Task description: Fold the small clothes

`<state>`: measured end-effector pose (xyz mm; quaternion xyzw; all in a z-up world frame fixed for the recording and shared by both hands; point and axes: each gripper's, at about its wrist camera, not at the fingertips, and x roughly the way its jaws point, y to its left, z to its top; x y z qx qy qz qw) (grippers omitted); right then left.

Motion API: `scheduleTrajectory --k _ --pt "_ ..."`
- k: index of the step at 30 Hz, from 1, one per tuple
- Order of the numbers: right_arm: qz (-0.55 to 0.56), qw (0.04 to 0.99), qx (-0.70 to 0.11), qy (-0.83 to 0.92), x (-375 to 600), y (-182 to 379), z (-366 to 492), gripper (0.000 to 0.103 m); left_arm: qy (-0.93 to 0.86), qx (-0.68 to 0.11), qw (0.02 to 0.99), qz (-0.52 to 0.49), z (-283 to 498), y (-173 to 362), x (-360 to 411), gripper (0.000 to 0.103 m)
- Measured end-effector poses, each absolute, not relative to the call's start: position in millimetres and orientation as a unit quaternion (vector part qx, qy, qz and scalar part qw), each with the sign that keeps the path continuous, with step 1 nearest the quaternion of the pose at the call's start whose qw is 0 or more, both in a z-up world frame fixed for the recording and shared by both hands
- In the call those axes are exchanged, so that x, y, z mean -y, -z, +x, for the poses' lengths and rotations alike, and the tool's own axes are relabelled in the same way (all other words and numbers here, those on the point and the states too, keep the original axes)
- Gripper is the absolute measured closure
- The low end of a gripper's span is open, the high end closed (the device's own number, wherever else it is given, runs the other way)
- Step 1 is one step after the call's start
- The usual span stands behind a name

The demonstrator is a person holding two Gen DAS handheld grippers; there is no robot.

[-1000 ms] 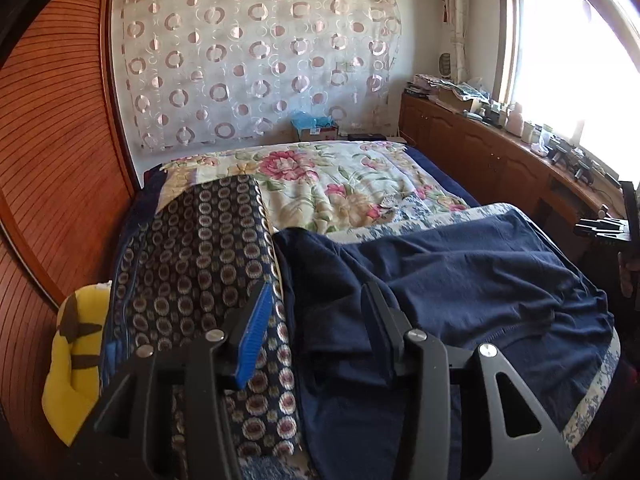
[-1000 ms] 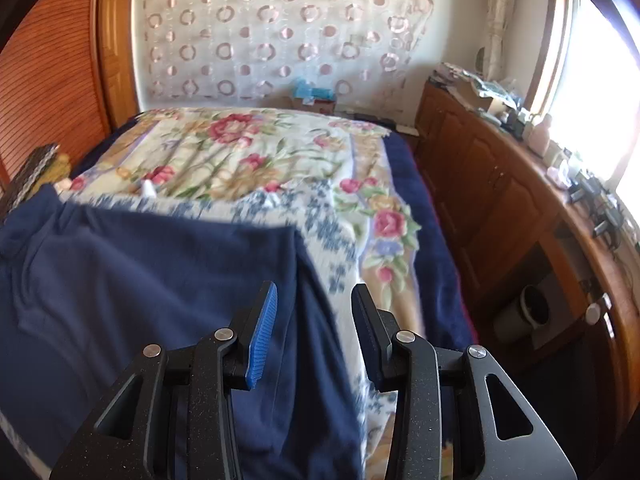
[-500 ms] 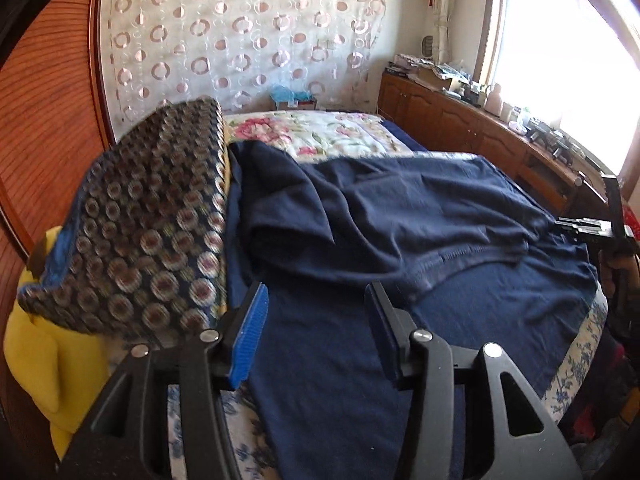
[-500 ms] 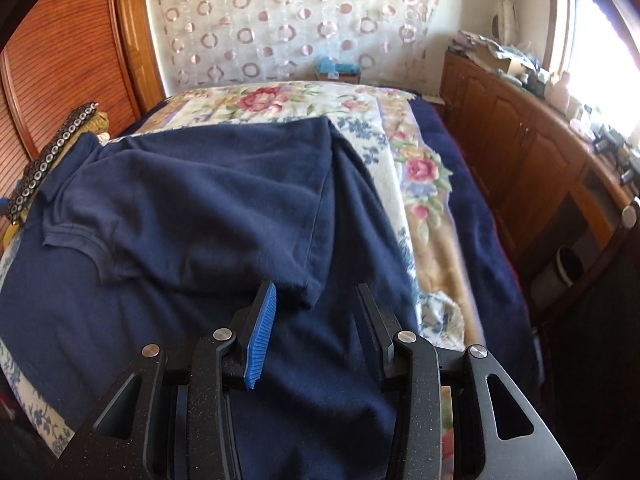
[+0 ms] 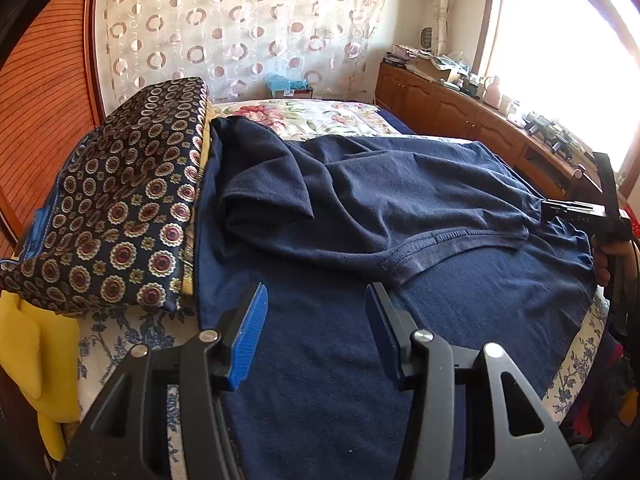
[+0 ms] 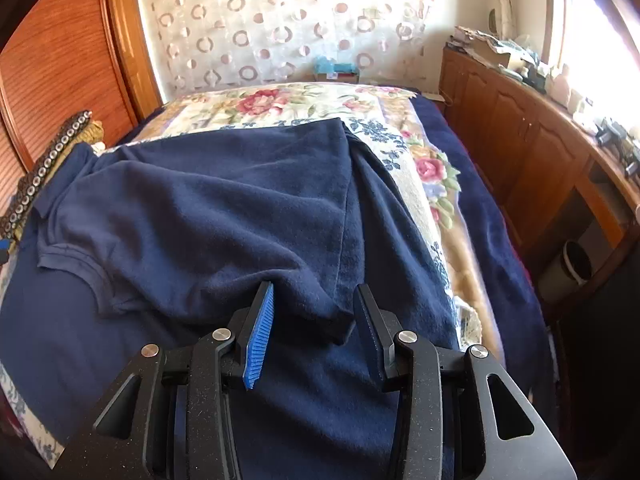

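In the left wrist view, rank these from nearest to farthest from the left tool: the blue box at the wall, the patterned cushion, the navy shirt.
1. navy shirt: directly under and ahead of the left tool.
2. patterned cushion: off to the left, beside the shirt.
3. blue box: far end, against the curtain.

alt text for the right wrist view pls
An open right gripper hovers just above a rumpled navy shirt spread on a floral bedspread. A wooden cabinet runs along the right under a bright window, and a circle-patterned curtain hangs behind the bed.
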<state>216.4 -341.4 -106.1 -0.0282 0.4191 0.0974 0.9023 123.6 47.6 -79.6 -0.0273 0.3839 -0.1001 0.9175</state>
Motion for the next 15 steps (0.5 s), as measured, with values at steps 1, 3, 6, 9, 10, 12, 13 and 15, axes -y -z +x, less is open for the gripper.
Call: scheduleTrajectory --k 1,3,6,9,10,12,13,15 --pt "-0.027 0.902 -0.42 -0.097 340.5 106.1 217.6 0.063 0.098 -0.385 0.917 -0.025 123.5 80.9 -47.0 0.053" --pt "-0.025 0.902 -0.42 -0.096 339.2 107.4 219.9 0.063 0.095 -0.388 0.916 -0.024 123.4 84.4 -45.8 0.053" --pt "-0.034 0.899 -0.426 -0.09 336.9 112.5 223.7 0.063 0.094 -0.395 0.914 -0.028 125.0 91.4 -44.8 0.053" --pt "-0.041 0.9 -0.426 -0.085 334.9 117.2 224.2 0.062 0.094 -0.404 0.909 -0.03 125.6 98.2 -43.7 0.053" --pt "-0.042 0.901 -0.424 -0.084 335.1 117.5 223.6 0.062 0.092 -0.407 0.908 -0.029 125.9 100.6 -43.4 0.053" --pt "-0.044 0.902 -0.421 -0.085 335.4 118.4 222.5 0.062 0.09 -0.413 0.906 -0.026 126.9 105.3 -42.2 0.053" --pt "-0.044 0.902 -0.421 -0.084 334.8 118.7 222.1 0.062 0.088 -0.415 0.905 -0.026 127.2 106.3 -42.7 0.053" --pt "-0.045 0.902 -0.421 -0.084 334.5 119.1 221.7 0.062 0.087 -0.419 0.904 -0.03 128.4 108.6 -42.7 0.053"
